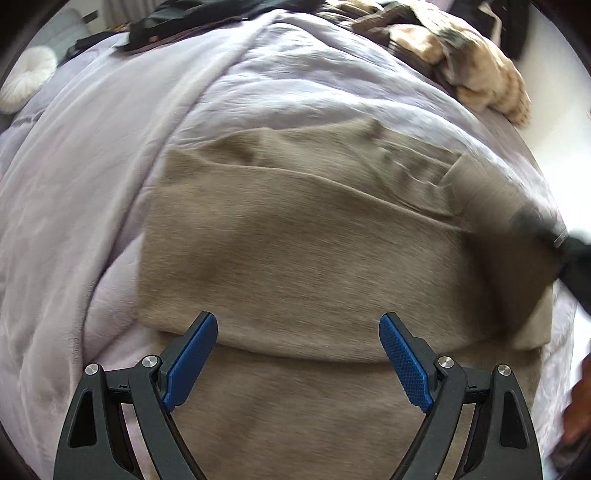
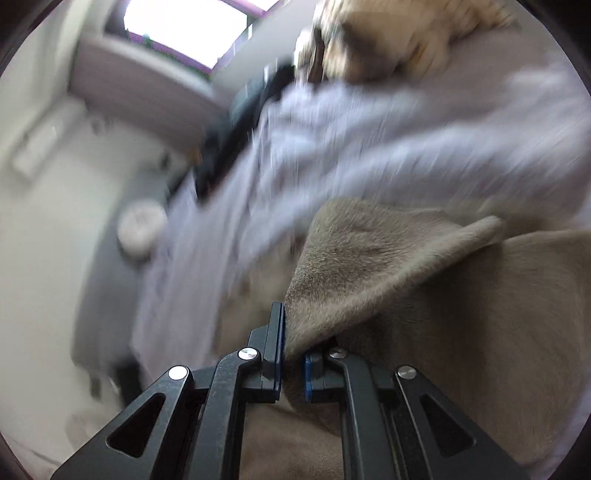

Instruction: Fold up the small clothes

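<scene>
Left gripper (image 1: 298, 325): black frame, blue pads, jaws spread wide and empty, hanging just above the garment.
Right gripper (image 2: 284, 332): clenched on a lifted edge of the garment, cloth pinched between its pads.
Garment: taupe soft knit piece (image 1: 295, 240), lying partly folded on the bed.
Bed cover: pale lilac rumpled quilt (image 1: 110, 184) beneath it.
Far side: cream-and-brown furry heap (image 1: 480, 70) and dark clothes (image 1: 177, 22) at the quilt's far edge; no containers to see.

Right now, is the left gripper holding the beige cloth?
No, the left gripper hangs open above the beige cloth, gripping nothing.
</scene>
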`<action>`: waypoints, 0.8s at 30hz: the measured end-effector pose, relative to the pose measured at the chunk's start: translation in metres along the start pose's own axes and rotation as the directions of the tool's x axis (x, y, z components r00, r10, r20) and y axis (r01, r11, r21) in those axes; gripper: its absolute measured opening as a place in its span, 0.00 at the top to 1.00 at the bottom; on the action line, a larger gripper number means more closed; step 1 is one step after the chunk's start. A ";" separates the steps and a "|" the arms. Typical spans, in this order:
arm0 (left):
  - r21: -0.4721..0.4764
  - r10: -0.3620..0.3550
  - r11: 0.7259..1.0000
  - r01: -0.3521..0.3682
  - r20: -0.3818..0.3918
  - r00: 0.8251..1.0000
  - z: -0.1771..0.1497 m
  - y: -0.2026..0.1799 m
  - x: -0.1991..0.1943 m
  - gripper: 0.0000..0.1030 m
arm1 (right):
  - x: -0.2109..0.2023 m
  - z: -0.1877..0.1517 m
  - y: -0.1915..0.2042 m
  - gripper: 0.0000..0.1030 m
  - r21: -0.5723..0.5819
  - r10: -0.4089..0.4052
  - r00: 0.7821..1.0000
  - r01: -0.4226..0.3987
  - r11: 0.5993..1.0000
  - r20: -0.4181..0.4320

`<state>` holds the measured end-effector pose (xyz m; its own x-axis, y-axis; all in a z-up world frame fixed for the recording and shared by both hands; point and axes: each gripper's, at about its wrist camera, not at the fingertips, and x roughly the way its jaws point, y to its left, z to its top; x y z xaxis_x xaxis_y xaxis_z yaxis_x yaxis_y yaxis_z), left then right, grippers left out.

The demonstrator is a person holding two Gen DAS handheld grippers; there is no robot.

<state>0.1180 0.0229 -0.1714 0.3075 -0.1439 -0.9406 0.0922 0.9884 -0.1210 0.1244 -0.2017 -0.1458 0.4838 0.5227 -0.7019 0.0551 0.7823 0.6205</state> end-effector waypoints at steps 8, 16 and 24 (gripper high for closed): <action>-0.042 -0.075 0.996 0.076 0.010 0.997 0.000 0.028 0.007 0.12 | 0.041 -0.036 -0.003 0.40 0.073 -0.097 0.992 0.102 0.992 -0.077; -0.062 -0.223 0.972 0.225 0.043 0.974 -0.002 0.039 0.003 0.13 | 0.013 -0.014 -0.039 0.52 0.332 -0.098 0.988 0.053 0.942 0.120; -0.197 -0.514 0.839 0.507 0.018 0.858 0.011 0.064 0.022 0.13 | 0.060 -0.004 0.042 0.93 -0.139 -0.133 0.991 0.132 0.981 -0.001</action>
<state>0.1410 0.0825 -0.1961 0.2331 -0.6320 -0.7391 0.0464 0.7664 -0.6407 0.1520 -0.1360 -0.1629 0.4714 0.4139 -0.7787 -0.0032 0.8838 0.4678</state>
